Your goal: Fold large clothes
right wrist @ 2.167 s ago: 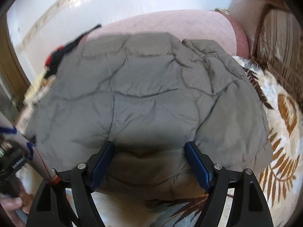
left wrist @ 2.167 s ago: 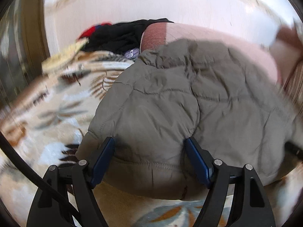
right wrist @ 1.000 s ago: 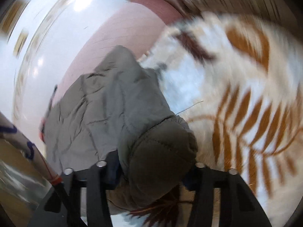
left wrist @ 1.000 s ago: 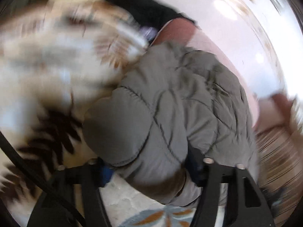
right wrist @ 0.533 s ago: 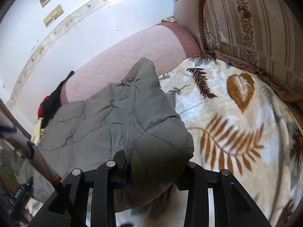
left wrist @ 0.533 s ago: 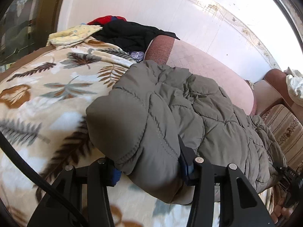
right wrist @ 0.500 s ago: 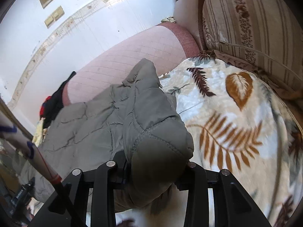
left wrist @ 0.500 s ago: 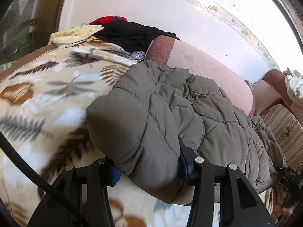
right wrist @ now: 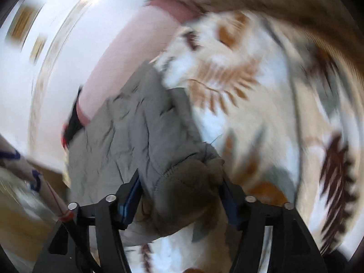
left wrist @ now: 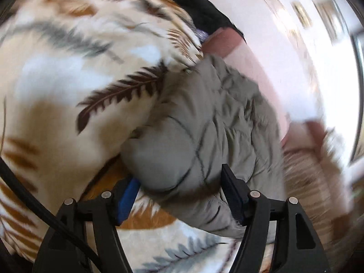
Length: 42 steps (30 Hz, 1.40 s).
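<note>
a: how is the left hand-held gripper point(left wrist: 179, 195) set?
b: angled downward, jaws opening, padded jacket point(left wrist: 211, 122) bulging between them.
a: and the right hand-held gripper point(right wrist: 182, 195)?
b: same downward tilt, jaws opening around a jacket fold.

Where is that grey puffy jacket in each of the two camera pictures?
Left wrist view: the grey quilted jacket fills the centre and lower middle, one bulky end between the opening jaws.
Right wrist view: it lies centre-left, its darker end between the opening jaws.
Shared landmark: the leaf-print blanket beneath it.
</note>
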Motion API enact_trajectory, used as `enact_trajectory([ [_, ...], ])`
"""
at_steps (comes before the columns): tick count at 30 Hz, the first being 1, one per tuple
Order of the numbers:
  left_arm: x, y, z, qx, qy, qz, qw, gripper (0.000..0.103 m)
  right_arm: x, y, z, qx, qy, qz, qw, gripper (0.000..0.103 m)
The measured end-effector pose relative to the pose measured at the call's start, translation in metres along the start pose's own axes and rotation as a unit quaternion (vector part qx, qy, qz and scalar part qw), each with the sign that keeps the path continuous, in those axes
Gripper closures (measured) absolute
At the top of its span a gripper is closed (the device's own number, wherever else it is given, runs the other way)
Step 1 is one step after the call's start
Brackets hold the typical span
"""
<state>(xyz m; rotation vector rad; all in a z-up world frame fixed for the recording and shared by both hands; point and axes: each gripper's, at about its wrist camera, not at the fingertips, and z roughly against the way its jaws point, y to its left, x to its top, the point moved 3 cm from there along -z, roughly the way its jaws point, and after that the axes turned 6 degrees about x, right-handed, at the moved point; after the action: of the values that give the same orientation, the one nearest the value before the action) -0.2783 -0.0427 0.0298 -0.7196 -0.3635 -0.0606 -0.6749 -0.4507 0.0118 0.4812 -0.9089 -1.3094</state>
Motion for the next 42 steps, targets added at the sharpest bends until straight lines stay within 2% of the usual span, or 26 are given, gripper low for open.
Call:
enact_trajectory([
  [2,0.002,0.010,0.013,0.020,-0.027,0.005,0.9994,0.035,0.007,-0.017,0.015,-0.002,-0.018,-0.030,0.999,0.032],
  [3,0.003,0.009,0.024,0.049,-0.060,-0.010,0.9970,0.035,0.009,-0.020,0.023,-0.011,-0.033,-0.028,0.999,0.031],
  [5,0.001,-0.009,0.040,0.091,-0.115,-0.062,0.9873,0.034,0.015,-0.015,0.039,-0.024,-0.068,0.003,0.997,0.032],
  [7,-0.010,-0.041,0.042,0.108,-0.144,-0.135,0.9744,0.033,0.014,0.007,0.047,-0.036,-0.096,0.064,0.993,0.032],
  [9,-0.032,-0.077,0.035,0.109,-0.153,-0.209,0.9596,0.028,0.008,0.034,0.045,-0.042,-0.106,0.129,0.985,0.032],
  [10,-0.036,-0.089,0.029,0.109,-0.153,-0.232,0.9543,0.027,-0.001,0.055,0.039,-0.043,-0.107,0.179,0.977,0.032],
  [11,-0.053,-0.112,0.020,0.107,-0.153,-0.276,0.9427,0.027,-0.008,0.069,0.033,-0.041,-0.104,0.209,0.971,0.032],
  [12,-0.056,-0.124,0.011,0.106,-0.152,-0.296,0.9371,0.025,-0.016,0.081,0.025,-0.038,-0.099,0.238,0.965,0.032],
  [13,-0.069,-0.141,0.000,0.105,-0.149,-0.331,0.9258,0.022,-0.028,0.098,0.012,-0.039,-0.088,0.277,0.956,0.032],
  [14,-0.079,-0.152,-0.010,0.113,-0.147,-0.356,0.9158,0.022,-0.036,0.106,0.001,-0.043,-0.081,0.298,0.950,0.032],
  [16,-0.085,-0.164,-0.033,0.137,-0.142,-0.379,0.9039,0.022,-0.051,0.122,-0.025,-0.054,-0.063,0.333,0.939,0.032],
  [18,-0.083,-0.164,-0.051,0.152,-0.140,-0.377,0.9029,0.021,-0.061,0.124,-0.040,-0.061,-0.049,0.350,0.933,0.032],
  [20,-0.076,-0.158,-0.063,0.162,-0.135,-0.372,0.9039,0.008,-0.067,0.123,-0.065,-0.088,-0.030,0.361,0.928,0.032],
  [22,-0.073,-0.147,-0.076,0.167,-0.120,-0.367,0.9073,0.003,-0.066,0.113,-0.083,-0.104,-0.008,0.354,0.930,0.027],
  [23,-0.073,-0.146,-0.080,0.164,-0.117,-0.366,0.9086,0.002,-0.066,0.108,-0.092,-0.114,-0.002,0.354,0.928,0.025],
  [28,-0.075,-0.144,-0.086,0.169,-0.123,-0.374,0.9036,0.001,-0.067,0.105,-0.104,-0.129,0.000,0.369,0.920,0.017],
  [31,-0.076,-0.144,-0.086,0.172,-0.127,-0.376,0.9018,0.001,-0.067,0.107,-0.103,-0.127,0.002,0.369,0.921,0.017],
  [36,-0.078,-0.145,-0.083,0.169,-0.126,-0.377,0.9019,0.001,-0.062,0.114,-0.079,-0.096,-0.008,0.342,0.935,0.018],
  [39,-0.078,-0.146,-0.083,0.169,-0.126,-0.376,0.9021,0.001,-0.052,0.110,-0.065,-0.125,-0.041,0.341,0.931,0.022],
  [41,-0.078,-0.146,-0.083,0.169,-0.127,-0.376,0.9020,0.001,-0.044,0.104,-0.059,-0.149,-0.058,0.332,0.930,0.031],
  [42,-0.077,-0.146,-0.083,0.169,-0.127,-0.377,0.9018,0.001,-0.042,0.101,-0.058,-0.157,-0.059,0.327,0.930,0.039],
])
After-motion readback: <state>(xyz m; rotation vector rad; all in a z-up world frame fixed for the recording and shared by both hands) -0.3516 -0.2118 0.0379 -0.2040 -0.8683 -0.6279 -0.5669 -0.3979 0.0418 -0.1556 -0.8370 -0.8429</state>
